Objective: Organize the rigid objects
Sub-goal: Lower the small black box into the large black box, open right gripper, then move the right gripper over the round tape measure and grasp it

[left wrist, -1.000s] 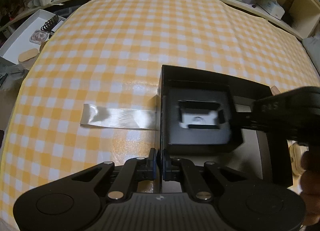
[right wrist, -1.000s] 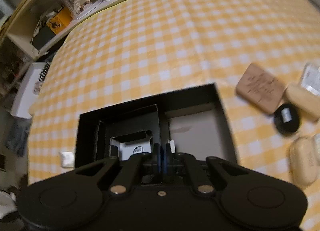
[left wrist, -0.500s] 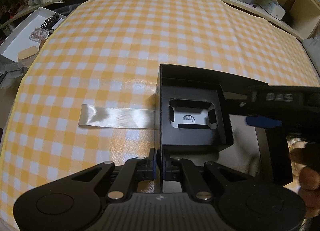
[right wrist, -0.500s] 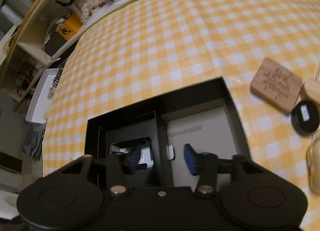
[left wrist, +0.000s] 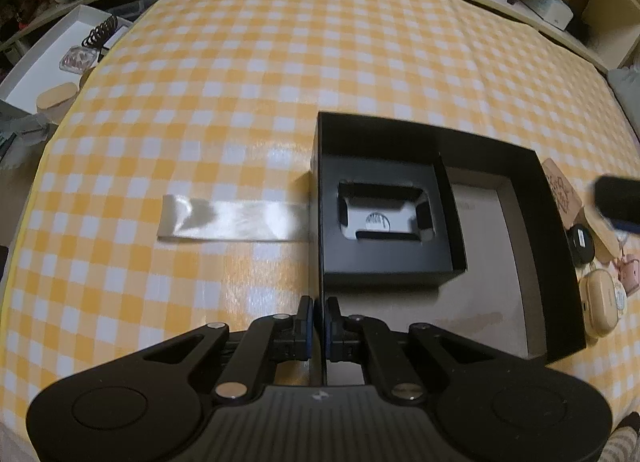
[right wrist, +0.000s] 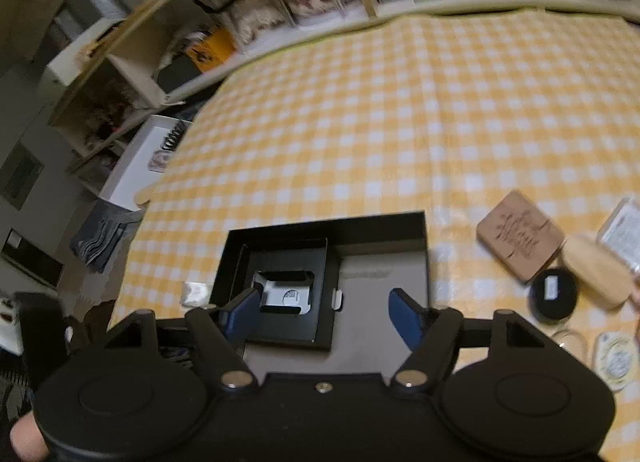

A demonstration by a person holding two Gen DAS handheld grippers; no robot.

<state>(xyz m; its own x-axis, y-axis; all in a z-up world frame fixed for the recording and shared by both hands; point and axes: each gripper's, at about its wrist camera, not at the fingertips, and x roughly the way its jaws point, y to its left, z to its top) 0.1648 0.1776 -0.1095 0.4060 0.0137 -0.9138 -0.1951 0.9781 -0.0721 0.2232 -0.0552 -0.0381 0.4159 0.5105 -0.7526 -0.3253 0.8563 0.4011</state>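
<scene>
A large black open box (left wrist: pixel 556 262) lies on the yellow checked tablecloth. A smaller black insert box (left wrist: pixel 390 222) sits in its left part, also seen in the right wrist view (right wrist: pixel 288 290). My left gripper (left wrist: pixel 319 322) is shut on the large box's left wall. My right gripper (right wrist: pixel 324 316) is open and empty, raised above the box (right wrist: pixel 384 230). To the right lie a brown wooden block (right wrist: pixel 520 238), a black round tin (right wrist: pixel 554 294), a pale wooden oval case (right wrist: pixel 596 270) and a cream case (left wrist: pixel 600 302).
A clear tape strip (left wrist: pixel 232 218) lies on the cloth left of the box. Shelves with clutter (right wrist: pixel 320 2) run along the far edge. A white tray (left wrist: pixel 52 58) with small items sits off the table's left side.
My right gripper let go of the insert box inside the large box, opened wide, and pulled up and to the right. My left gripper stayed shut on the box wall.
</scene>
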